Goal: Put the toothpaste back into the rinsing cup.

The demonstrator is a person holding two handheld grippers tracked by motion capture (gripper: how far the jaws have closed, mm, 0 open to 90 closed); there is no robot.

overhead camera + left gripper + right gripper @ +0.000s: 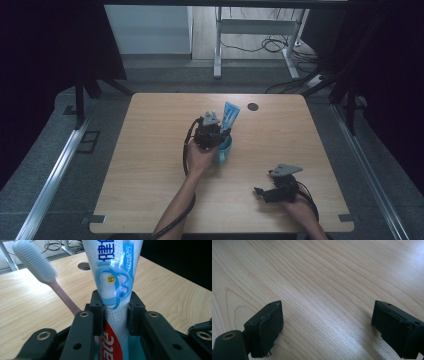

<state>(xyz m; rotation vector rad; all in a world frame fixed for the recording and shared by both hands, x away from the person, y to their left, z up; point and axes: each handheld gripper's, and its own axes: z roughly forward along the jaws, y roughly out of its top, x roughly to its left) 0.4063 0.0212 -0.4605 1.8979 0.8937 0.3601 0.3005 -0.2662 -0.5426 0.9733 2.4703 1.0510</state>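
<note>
A white, blue and red toothpaste tube [113, 282] stands upright in a blue cup [224, 149] near the table's middle, its flat end [230, 115] pointing up. My left gripper [115, 312] is shut on the tube's middle, just above the cup. A pink toothbrush with a white head [35, 261] leans out of the cup to the tube's left. My right gripper [327, 322] rests low over bare wood near the front right of the table [265, 192]; it is open, with nothing between its jaws.
The wooden table [150, 145] has a round cable hole [253, 106] at its back edge. Beyond it stand a desk frame [257, 30] and cables on the floor. Dark curtains hang at both sides.
</note>
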